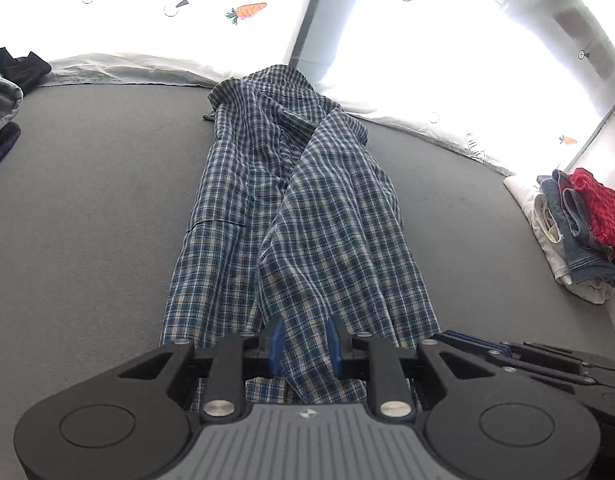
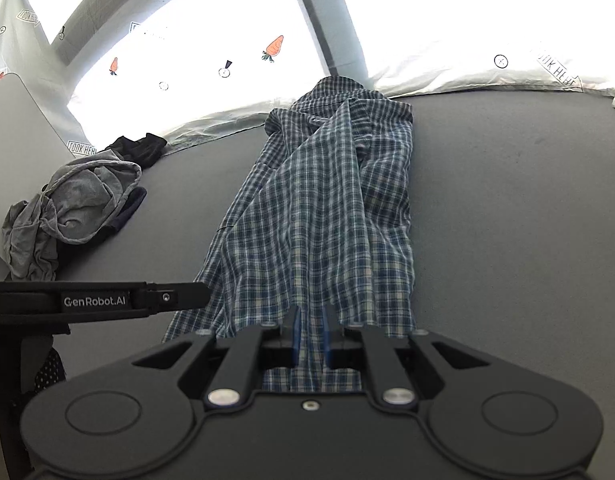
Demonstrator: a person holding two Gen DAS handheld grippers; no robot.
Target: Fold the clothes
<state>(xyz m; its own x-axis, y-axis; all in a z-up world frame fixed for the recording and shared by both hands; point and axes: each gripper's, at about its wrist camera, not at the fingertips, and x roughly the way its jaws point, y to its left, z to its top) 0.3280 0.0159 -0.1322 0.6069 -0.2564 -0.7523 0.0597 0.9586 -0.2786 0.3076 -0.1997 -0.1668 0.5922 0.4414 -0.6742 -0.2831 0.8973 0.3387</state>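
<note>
A blue and white checked shirt [image 1: 291, 208] lies lengthwise on the grey table [image 1: 87, 208], its collar at the far end. My left gripper [image 1: 305, 344] is shut on the shirt's near hem, with cloth between its blue pads [image 1: 276, 344]. My right gripper [image 2: 309, 332] is shut on the same near hem of the shirt [image 2: 323, 216], just right of the left one. The near edge of the shirt is lifted slightly off the table [image 2: 507, 220]. The right gripper also shows in the left wrist view [image 1: 467, 342], and the left gripper in the right wrist view [image 2: 195, 296].
A folded stack of clothes with a red checked one on top [image 1: 587, 220] sits at the right edge. A crumpled grey garment [image 2: 75, 208] and dark clothes [image 2: 139, 148] lie at the far left. A white sheet printed with carrots [image 2: 267, 52] hangs behind the table.
</note>
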